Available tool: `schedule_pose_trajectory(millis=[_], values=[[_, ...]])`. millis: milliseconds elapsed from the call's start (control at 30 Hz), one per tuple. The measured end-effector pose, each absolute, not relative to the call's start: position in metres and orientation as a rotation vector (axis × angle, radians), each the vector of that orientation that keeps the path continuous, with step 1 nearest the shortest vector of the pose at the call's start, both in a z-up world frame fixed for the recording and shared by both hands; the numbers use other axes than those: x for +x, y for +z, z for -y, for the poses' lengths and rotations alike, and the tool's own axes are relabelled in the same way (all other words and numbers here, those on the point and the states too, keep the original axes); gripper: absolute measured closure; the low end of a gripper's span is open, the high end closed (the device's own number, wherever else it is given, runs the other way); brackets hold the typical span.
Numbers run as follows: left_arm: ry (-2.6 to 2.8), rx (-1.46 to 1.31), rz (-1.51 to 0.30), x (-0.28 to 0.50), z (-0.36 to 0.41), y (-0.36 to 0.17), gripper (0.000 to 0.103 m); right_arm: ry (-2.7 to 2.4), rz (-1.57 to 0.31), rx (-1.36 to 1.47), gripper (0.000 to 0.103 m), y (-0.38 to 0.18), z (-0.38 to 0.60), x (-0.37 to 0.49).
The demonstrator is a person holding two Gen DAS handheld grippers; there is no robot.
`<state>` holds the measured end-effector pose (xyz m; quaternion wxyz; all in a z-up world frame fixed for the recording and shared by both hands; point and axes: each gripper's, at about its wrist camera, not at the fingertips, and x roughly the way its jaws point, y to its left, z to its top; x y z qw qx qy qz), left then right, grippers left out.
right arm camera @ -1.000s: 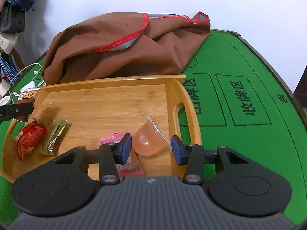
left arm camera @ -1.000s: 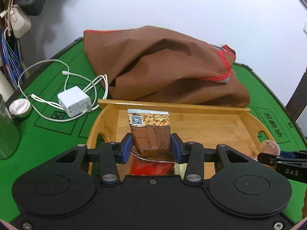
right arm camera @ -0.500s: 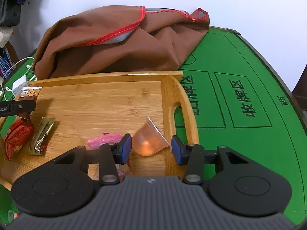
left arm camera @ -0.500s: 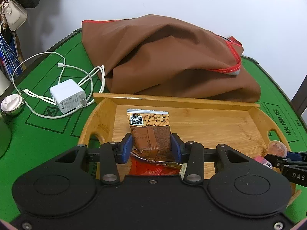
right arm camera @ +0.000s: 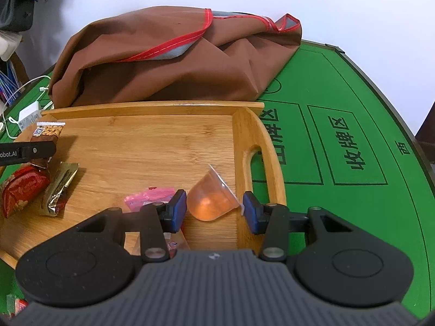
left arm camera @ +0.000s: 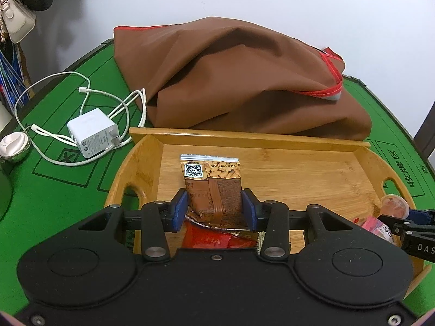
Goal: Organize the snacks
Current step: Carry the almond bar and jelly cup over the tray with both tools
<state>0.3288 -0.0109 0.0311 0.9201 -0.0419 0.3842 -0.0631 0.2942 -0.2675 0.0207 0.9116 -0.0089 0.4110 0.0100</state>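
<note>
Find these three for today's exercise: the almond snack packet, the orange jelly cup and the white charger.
almond snack packet [left arm camera: 211, 187], left wrist view, middle of the brown wrapper
orange jelly cup [right arm camera: 210, 199], right wrist view, clear side wall of the cup
white charger [left arm camera: 92, 131], left wrist view, top face of the block

On the wooden tray [right arm camera: 246, 135] lie five snacks: one peanut bar [left arm camera: 213, 187], one jelly cup [right arm camera: 210, 197], one red packet [right arm camera: 23, 188], one gold packet [right arm camera: 59, 187], one pink packet [right arm camera: 148, 198].

Almond bar [left arm camera: 214, 190] upright, orange jelly cup [right arm camera: 210, 199] tilted, over tray [right arm camera: 152, 146].
</note>
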Motion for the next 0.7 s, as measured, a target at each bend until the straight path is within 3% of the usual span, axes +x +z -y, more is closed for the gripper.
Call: schedule_pose_trajectory(millis=[700], values=[[-0.124,-0.087,-0.815,0.334,0.011,0.020,0.062,0.020,-0.846,-0.022,0.051,0.022,0.267,0.294]])
